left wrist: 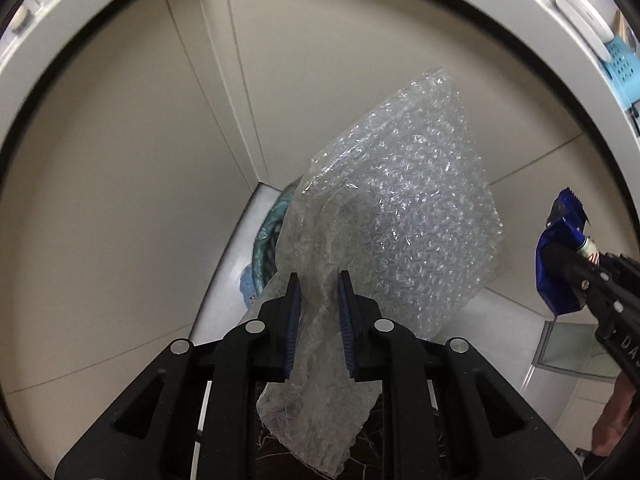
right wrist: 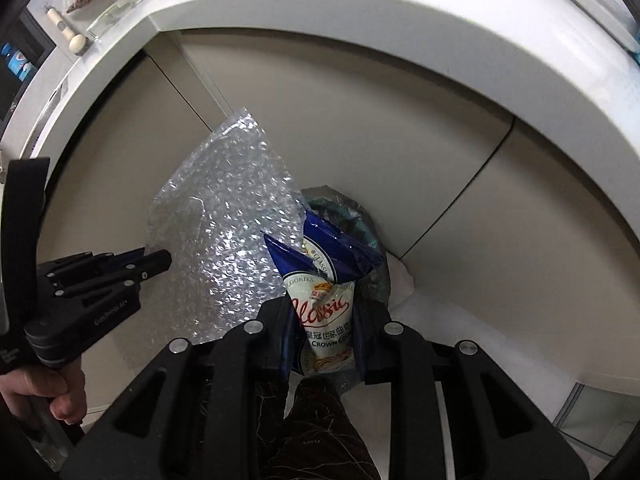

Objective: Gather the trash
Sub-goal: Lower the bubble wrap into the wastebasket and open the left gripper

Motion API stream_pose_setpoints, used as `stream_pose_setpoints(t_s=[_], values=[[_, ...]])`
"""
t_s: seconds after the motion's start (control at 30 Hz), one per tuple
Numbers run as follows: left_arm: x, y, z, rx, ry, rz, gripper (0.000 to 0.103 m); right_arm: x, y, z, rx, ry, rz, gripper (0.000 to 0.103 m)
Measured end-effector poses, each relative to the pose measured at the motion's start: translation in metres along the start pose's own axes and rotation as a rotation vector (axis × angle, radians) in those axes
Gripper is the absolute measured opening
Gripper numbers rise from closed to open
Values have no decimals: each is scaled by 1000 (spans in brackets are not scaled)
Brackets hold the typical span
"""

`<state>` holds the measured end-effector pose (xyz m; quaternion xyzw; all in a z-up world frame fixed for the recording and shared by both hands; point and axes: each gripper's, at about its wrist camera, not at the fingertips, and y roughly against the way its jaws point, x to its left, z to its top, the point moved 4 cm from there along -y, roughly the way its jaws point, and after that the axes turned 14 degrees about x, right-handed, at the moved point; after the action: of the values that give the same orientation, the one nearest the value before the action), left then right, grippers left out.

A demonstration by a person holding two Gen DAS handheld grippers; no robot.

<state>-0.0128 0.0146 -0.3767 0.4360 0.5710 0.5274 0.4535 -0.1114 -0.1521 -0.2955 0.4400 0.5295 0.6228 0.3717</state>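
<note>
1. Black and blue-padded, our left hand-held gripper [left wrist: 319, 308] pinches a sheet of clear bubble wrap [left wrist: 396, 216], which rises in the air ahead of its fingers.
2. Our right hand-held gripper [right wrist: 322, 324] is clamped on a blue cookie bag [right wrist: 324, 280], held upright just beside the bubble wrap.
3. Beyond both, a bin lined with a translucent bag [right wrist: 372, 236] stands on the floor by the beige cabinet doors [right wrist: 460, 168].
4. Above runs the white counter [right wrist: 360, 12], carrying plates [left wrist: 584, 20].
</note>
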Motion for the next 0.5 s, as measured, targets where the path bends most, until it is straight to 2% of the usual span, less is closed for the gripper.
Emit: stream_pose_setpoints(t_s=[0.07,0.13,0.23,0.5], values=[[1,-2,3,2,-10,11,25,1,-3,0,5,-3,4,21],[6,-4,2,9,-7,9,35,-1,-4,-2,7,-6,4,21],[0,-8,7,12,-8,11,39,1,-6,-1,14,-12,7,21],[-17,-13,12,11,-12,10,40,6,-12,7,30,-18,4,21]])
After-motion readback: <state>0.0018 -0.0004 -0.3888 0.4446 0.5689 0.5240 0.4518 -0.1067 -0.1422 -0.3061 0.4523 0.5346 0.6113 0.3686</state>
